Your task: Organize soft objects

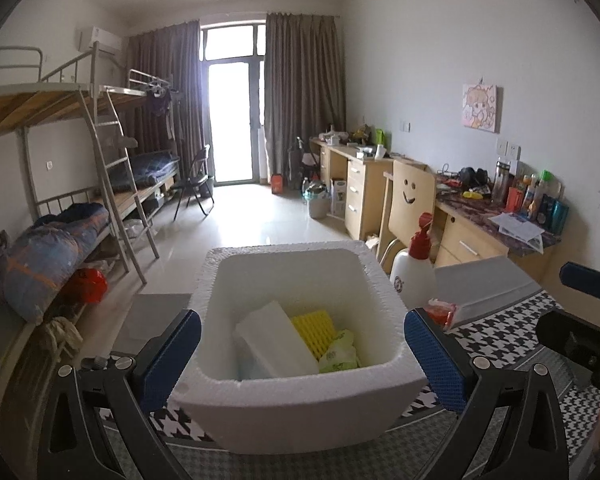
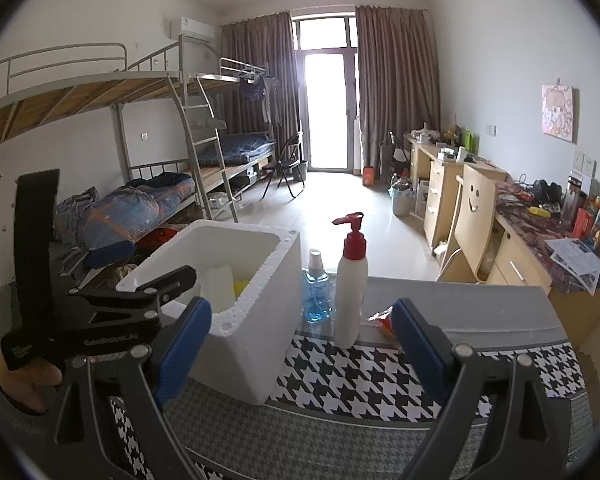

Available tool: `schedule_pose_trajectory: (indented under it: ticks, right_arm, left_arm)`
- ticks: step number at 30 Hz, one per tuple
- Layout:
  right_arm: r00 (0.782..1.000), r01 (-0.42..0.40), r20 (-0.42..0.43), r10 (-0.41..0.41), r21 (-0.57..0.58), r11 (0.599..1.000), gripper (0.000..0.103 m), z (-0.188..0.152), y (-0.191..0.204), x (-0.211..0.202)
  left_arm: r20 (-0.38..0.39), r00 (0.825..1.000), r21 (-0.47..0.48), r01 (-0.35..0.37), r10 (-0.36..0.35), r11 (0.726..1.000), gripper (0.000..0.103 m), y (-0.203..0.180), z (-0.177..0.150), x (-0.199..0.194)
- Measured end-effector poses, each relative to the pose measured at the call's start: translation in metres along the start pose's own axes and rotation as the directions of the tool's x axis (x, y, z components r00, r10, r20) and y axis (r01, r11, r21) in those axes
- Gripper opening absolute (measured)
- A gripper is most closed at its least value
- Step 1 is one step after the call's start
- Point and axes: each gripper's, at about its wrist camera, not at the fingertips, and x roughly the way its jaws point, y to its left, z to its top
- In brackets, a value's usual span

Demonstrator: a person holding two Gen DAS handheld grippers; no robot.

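1. The left gripper (image 1: 302, 352) hovers at the near edge of the tabletop (image 1: 500, 344), its blue-padded fingers (image 1: 172, 354) spread wide on either side of the white foam box (image 1: 300, 412) and gripping nothing.
2. The foam box stands on the tabletop's left part, on the houndstooth mat (image 2: 380, 380). Inside it lie a white foam block (image 1: 276, 340), a yellow foam net (image 1: 314, 330) and a green-printed packet (image 1: 340, 354).
3. Just right of the box stand a blue spray bottle (image 2: 317, 292) and a white pump bottle (image 2: 351, 292) with a red top.
4. A red-and-white packet (image 2: 384, 320) lies beside the pump bottle.
5. The right gripper (image 2: 300, 344) is held over the near edge, fingers (image 2: 416, 344) wide apart and empty.
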Motion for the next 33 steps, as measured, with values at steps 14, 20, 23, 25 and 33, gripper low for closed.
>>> schedule_pose_trajectory:
  ticks: [14,20,23,25,33]
  right_arm:
    - [0.999,0.009,0.041,-0.009,0.002,1.000,0.094,-0.011,0.011,-0.039]
    - [0.998,0.010,0.068,-0.010,0.006,1.000,0.094,-0.017,0.014,-0.055]
    - [0.997,0.008,0.079,-0.009,0.011,1.000,0.094,-0.020,0.015,-0.061]
    - [0.996,0.007,0.088,-0.008,0.013,1.000,0.094,-0.024,0.014,-0.066]
    - [0.993,0.016,0.115,-0.014,-0.011,1.000,0.094,-0.036,0.016,-0.083]
  left_arm:
    - [0.087,0.996,0.002,-0.013,0.013,1.000,0.102,-0.004,-0.010,-0.048]
    - [0.133,0.991,0.000,-0.014,0.014,1.000,0.102,-0.007,-0.018,-0.070]
    - [0.153,0.988,-0.001,-0.012,0.012,1.000,0.102,-0.010,-0.021,-0.079]
    - [0.163,0.987,0.003,-0.012,0.011,1.000,0.102,-0.011,-0.024,-0.085]
    - [0.223,0.974,0.005,-0.034,0.032,0.999,0.102,-0.011,-0.037,-0.103]
